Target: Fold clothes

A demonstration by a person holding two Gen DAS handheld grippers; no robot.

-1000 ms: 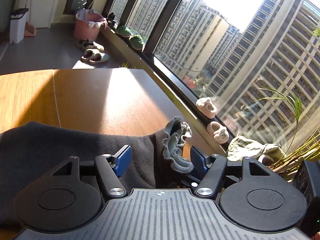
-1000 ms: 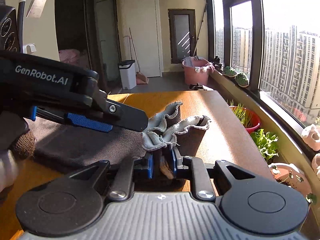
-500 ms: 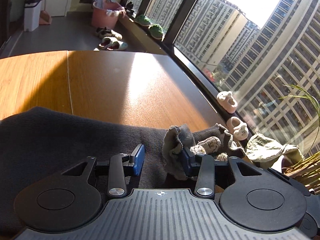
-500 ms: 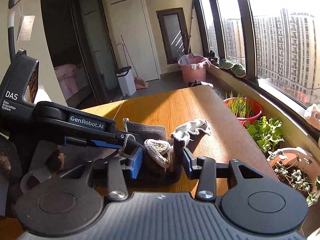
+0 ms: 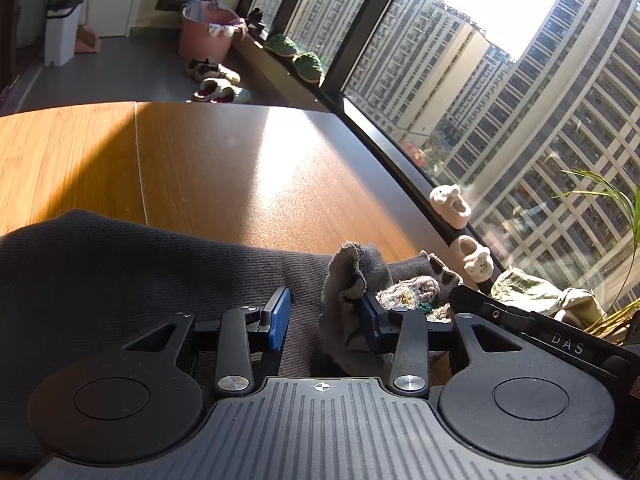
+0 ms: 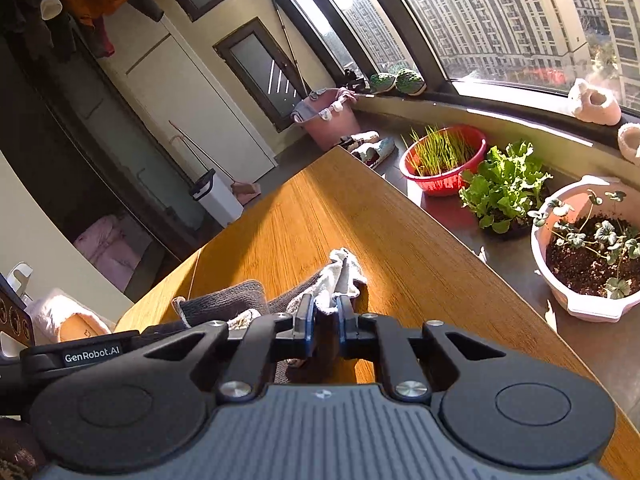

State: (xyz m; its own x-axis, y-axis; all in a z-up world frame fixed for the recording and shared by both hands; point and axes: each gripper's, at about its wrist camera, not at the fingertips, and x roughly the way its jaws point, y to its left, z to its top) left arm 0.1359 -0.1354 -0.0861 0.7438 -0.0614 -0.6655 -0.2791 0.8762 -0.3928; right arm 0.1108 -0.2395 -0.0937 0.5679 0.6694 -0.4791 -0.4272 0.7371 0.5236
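A dark grey knit garment (image 5: pixel 120 272) lies on the wooden table (image 5: pixel 224 168). Its frilled pale-edged hem (image 5: pixel 352 280) bunches up at the garment's right end. My left gripper (image 5: pixel 324 316) is open, with the frill resting against its right finger and the cloth lying between the jaws. My right gripper (image 6: pixel 324 320) is shut on the frilled hem (image 6: pixel 340 272), which sticks up in front of the fingers. The left gripper's body (image 6: pixel 92 354) shows in the right wrist view, and the right gripper's body (image 5: pixel 552 340) in the left wrist view, close beside each other.
The table edge runs along a window sill with slippers (image 5: pixel 452 204). Beside the table stand a red bowl of grass (image 6: pixel 440 156), a leafy plant (image 6: pixel 504 188) and a pink planter (image 6: pixel 588 248). A pink bucket (image 5: pixel 204 32) and a white bin (image 5: pixel 62 28) stand on the floor beyond.
The right gripper opened half a second ago and has now closed on the frilled hem, tilting and swinging right. The left gripper stays open and has narrowed a little around the frill.
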